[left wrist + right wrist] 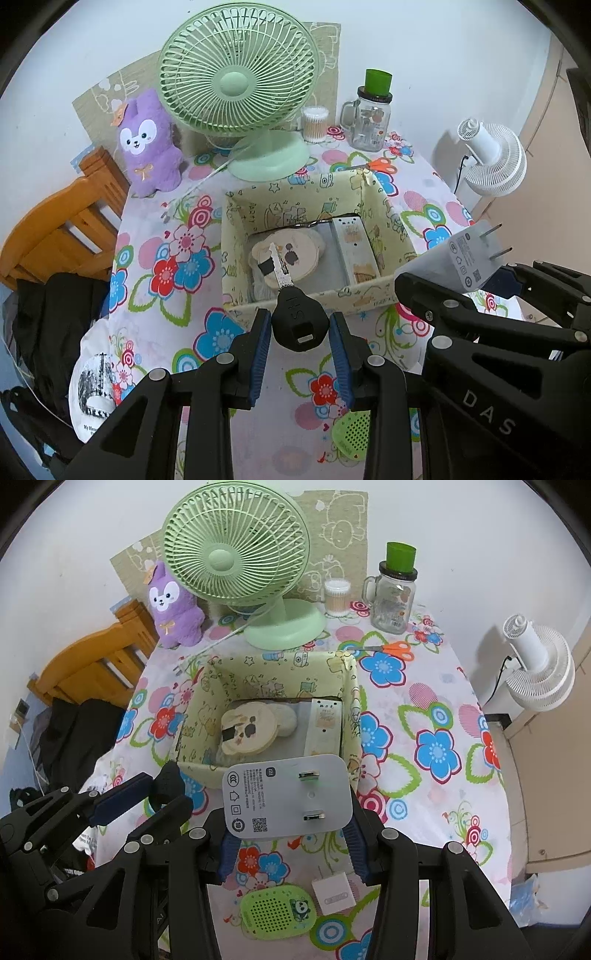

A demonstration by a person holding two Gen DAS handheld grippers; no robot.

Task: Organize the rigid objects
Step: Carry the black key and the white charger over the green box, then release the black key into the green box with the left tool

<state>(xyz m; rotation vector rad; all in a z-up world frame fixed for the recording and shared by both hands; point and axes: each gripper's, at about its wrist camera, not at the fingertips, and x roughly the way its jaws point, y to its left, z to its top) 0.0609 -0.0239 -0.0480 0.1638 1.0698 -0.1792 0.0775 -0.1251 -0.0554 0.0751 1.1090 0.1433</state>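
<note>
The key (291, 295) is one of two rigid things held above the flowered table (424, 206); the other is a white charger (286, 797). The key has a fat black head with raised letters and a small pale slot, a speckled silver blade, and a band of black tape round the blade. It sits between the blue pads (258, 354) of the left gripper (300, 356), blade pointing to 12 o'clock over the near wall of the storage box (236, 229). The jaws stand slightly wider than the head, and whether the pads press it cannot be told.

The charger is a flat grey-white block with two metal prongs and printed marks on its face. The right gripper (288, 843) clamps it by its sides, jaws spread to the block's width, at the box's 6 o'clock edge.

One box, pale yellow with cartoon prints, holds a stack of round bear-faced discs (249, 729) and one long pale case (323, 723).

On the table: one green fan (236, 81) at 12 o'clock, one purple plush (147, 144) at 10, one swab tub (314, 123), one glass jar (369, 122), one pair of orange scissors (395, 649), one green perforated speaker (277, 910) and one small white cube plug (334, 891) at 6. A white fan (539, 664) stands off the table at 3 o'clock.
</note>
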